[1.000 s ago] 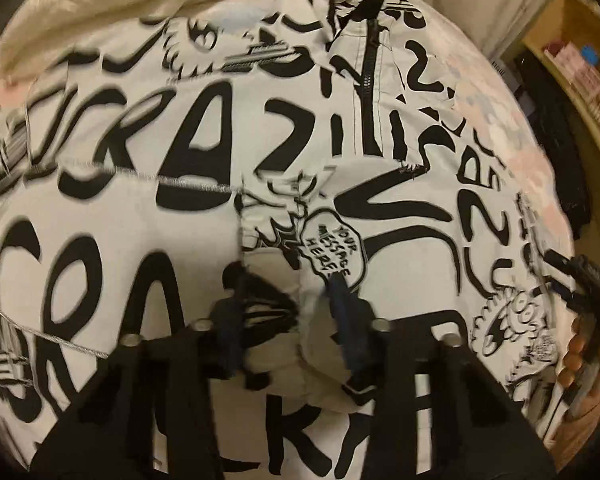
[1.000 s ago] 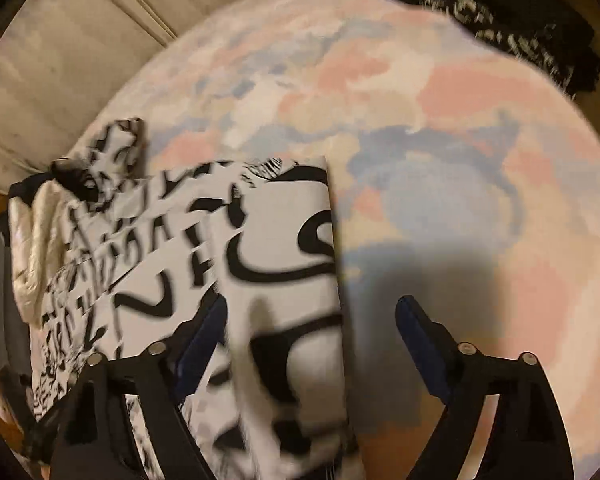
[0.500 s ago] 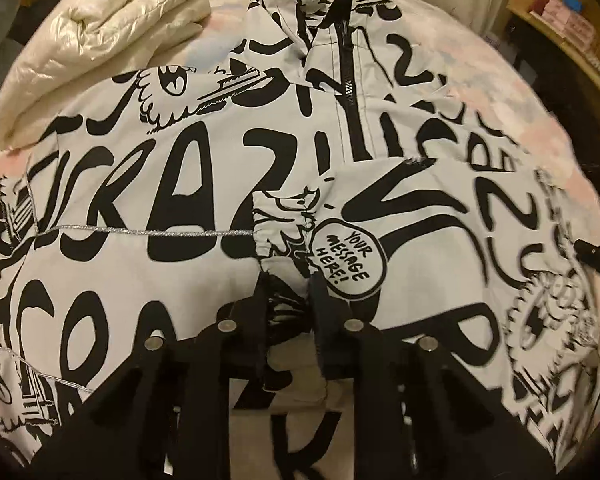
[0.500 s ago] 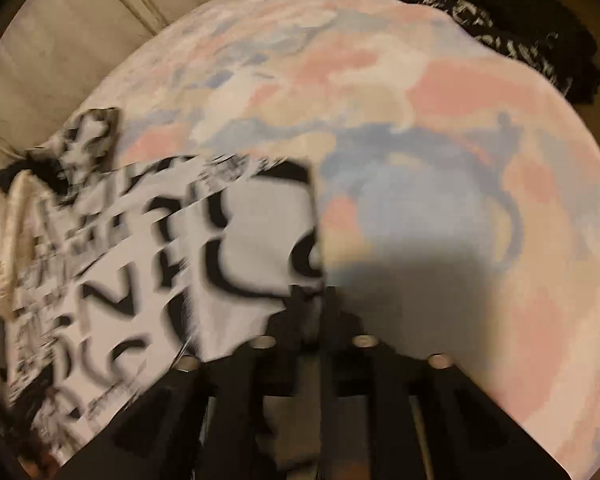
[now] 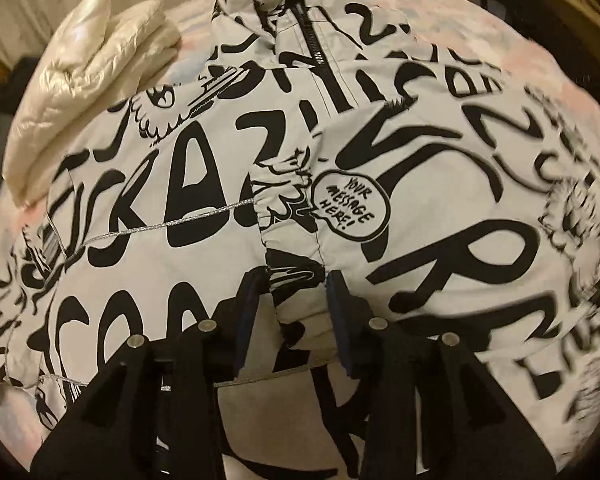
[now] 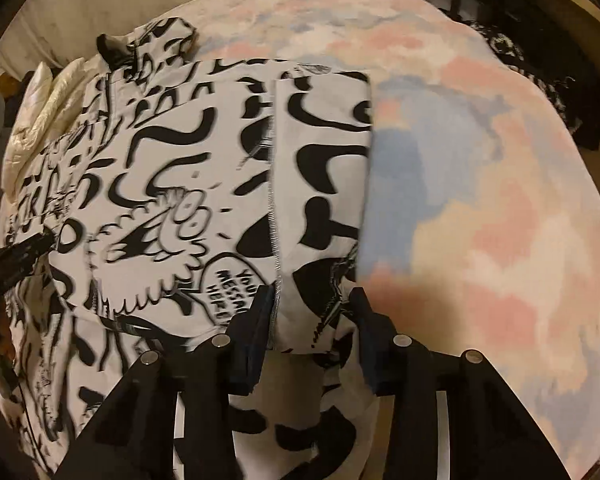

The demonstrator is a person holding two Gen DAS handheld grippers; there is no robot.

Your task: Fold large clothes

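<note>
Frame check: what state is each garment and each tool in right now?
Printed jacket: spread flat on the bedspread, zip closed, one sleeve folded across the front.
Sleeve cuff: gathered, lying between the left tool's fingers.
Left tool: open, straddling the cuff.
Right tool: open, over the jacket's edge.
Cream puffer: folded, beside the jacket.
Bedspread: flat.

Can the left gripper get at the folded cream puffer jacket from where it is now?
Probably yes: the left gripper is open, and only the flat graffiti-print jacket lies between it and the cream puffer jacket, whose top is uncovered.
</note>
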